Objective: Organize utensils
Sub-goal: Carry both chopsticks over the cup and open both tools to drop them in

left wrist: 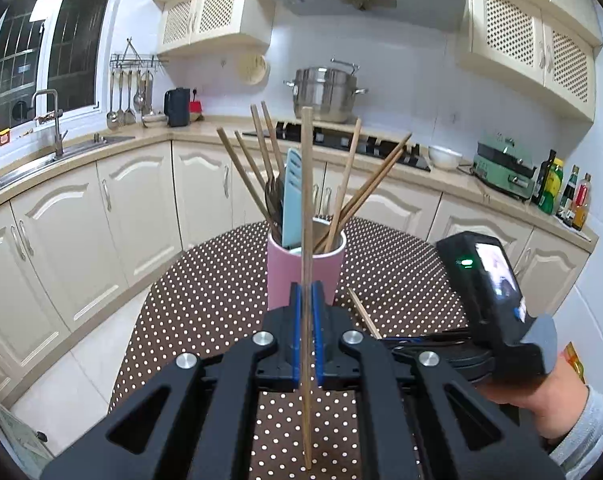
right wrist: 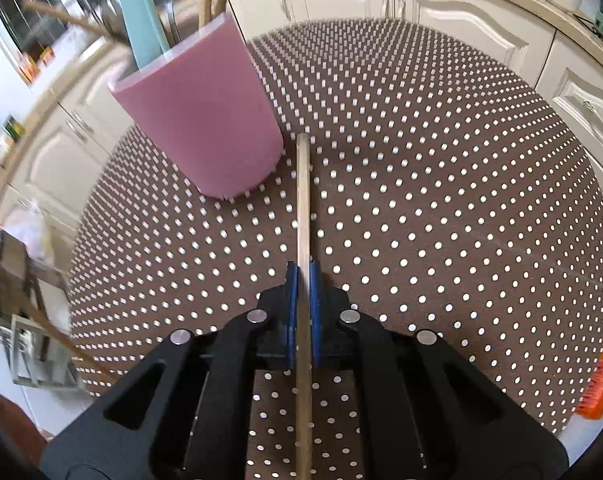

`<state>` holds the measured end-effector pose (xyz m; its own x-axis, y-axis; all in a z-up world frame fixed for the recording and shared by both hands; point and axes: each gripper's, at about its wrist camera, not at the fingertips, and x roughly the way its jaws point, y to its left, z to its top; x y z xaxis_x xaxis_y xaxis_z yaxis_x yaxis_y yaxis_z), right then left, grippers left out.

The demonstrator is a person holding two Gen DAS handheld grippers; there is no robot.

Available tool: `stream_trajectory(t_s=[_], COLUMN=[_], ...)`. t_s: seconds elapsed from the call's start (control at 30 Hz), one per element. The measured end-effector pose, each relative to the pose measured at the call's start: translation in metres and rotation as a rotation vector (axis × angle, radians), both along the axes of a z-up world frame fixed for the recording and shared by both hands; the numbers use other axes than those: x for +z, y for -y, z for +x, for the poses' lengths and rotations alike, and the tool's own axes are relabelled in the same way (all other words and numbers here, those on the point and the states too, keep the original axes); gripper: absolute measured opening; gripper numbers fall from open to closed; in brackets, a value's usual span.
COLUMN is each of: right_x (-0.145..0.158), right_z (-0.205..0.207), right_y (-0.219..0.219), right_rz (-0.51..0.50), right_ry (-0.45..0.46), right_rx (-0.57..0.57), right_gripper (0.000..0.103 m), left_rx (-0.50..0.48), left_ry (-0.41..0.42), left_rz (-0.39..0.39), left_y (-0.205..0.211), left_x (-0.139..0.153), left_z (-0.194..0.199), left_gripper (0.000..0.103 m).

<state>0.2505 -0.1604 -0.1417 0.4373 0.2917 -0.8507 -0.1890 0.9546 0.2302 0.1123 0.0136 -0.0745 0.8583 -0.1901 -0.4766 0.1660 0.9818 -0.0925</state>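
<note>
Left claw (left wrist: 306, 294) clamps an upright chopstick (left wrist: 306, 200) — right claw (right wrist: 304, 276) clamps a table-level one (right wrist: 302, 200).

The pink cup (left wrist: 305, 268) stands mid-worktop (left wrist: 205, 304), and its chopsticks (left wrist: 343, 184) and blue spatula (left wrist: 292, 196) fan outward over the rim, crowding any way in from above. To the cup's right, the dotted worktop lies bare and wide. The right tongs (right wrist: 304, 276) sit low just beside the cup's base.

Both the left gripper (left wrist: 306, 292) and right gripper (right wrist: 304, 276) are black frames with blue pads, silver screws; grey sleeve (left wrist: 585, 428).
</note>
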Motion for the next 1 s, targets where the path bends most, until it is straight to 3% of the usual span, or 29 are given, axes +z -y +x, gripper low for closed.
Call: stream_trajectory(t_s=[0.33, 0.67, 0.87, 1.0], right_x=[0.061, 0.118, 0.135, 0.143], right_z=[-0.031, -0.046, -0.049, -0.032], right_y=[0.045, 0.052, 0.045, 0.043], right_rz=[0.231, 0.346, 0.409, 0.413], right_ry=[0.283, 0.618, 0.804, 0.879], right_rx=[-0.004, -0.01, -0.045, -0.055], right_gripper=[0.006, 0.006, 0.006, 0.007], left_rx=[-0.019, -0.027, -0.018, -0.002], left_ry=[0.081, 0.218, 0.29, 0.33], left_rz=[-0.017, -0.057, -0.107, -0.139], left_y=[0.003, 0.006, 0.003, -0.002], left_x=[0.019, 0.046, 0.06, 0.068], left_z=[-0.002, 0.007, 0.022, 0.036], left_gripper=[0.005, 0.005, 0.005, 0.005])
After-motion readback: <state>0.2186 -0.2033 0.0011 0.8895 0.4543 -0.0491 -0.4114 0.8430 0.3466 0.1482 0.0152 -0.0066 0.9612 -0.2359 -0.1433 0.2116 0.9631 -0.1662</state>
